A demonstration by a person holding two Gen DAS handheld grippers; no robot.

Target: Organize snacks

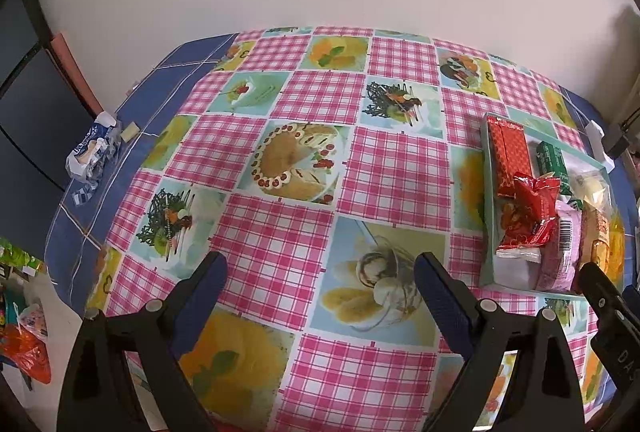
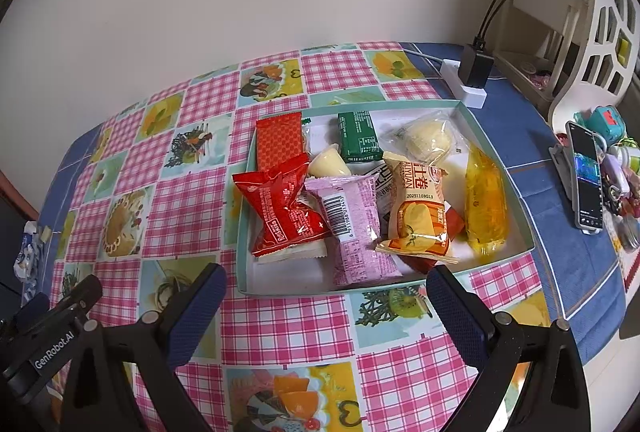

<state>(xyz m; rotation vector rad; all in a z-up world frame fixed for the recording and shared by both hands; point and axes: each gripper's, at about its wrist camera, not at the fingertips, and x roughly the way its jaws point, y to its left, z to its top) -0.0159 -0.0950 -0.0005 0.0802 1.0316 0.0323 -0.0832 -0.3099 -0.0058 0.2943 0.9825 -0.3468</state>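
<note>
Snacks sit piled in a shallow tray [image 2: 496,168] at twelve o'clock from the right gripper [image 2: 326,292], which is nearer, jaws wide and empty; the left gripper [image 1: 320,280], also wide, has it at two o'clock

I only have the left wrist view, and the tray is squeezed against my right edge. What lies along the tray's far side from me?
Observer: A clear yellow packet lies along that wall of the tray, beside the orange-and-white packet.
Operator: Is the right tool holding anything?
Observer: No. The right tool is open and empty, just short of the tray's near rim.
</note>
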